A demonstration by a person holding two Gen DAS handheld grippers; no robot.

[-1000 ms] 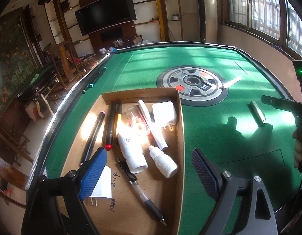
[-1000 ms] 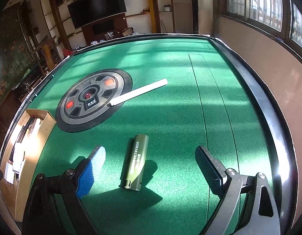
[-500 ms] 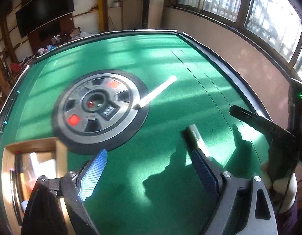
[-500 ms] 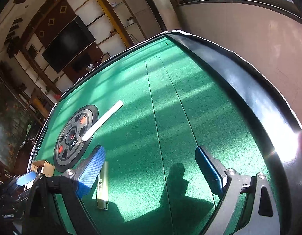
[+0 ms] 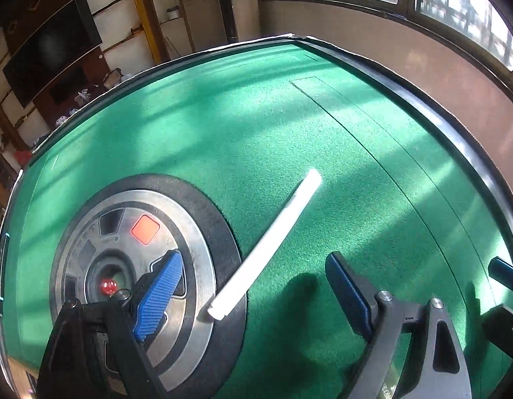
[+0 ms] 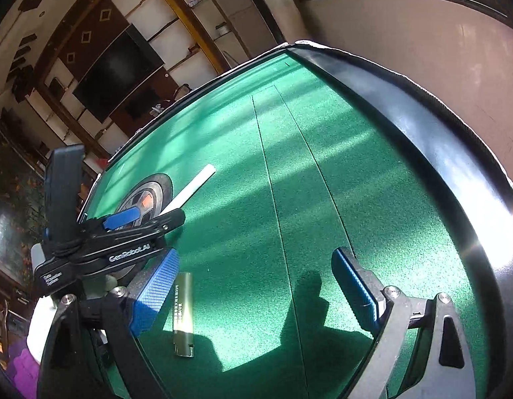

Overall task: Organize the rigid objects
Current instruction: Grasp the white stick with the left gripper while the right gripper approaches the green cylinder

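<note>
Here, the left hand-held gripper hangs spread wide around a white stick lying on the green desk. Next view: the right hand-held gripper, also spread and empty, hovers beside an olive tube.

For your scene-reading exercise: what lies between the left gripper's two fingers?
In the left wrist view, the left gripper is open, and the near end of the white stick lies between its fingers, resting on the disc; beside it is bare green felt.

sunlit, hard shadows | rim glare | fisheye edges warped, dark
</note>
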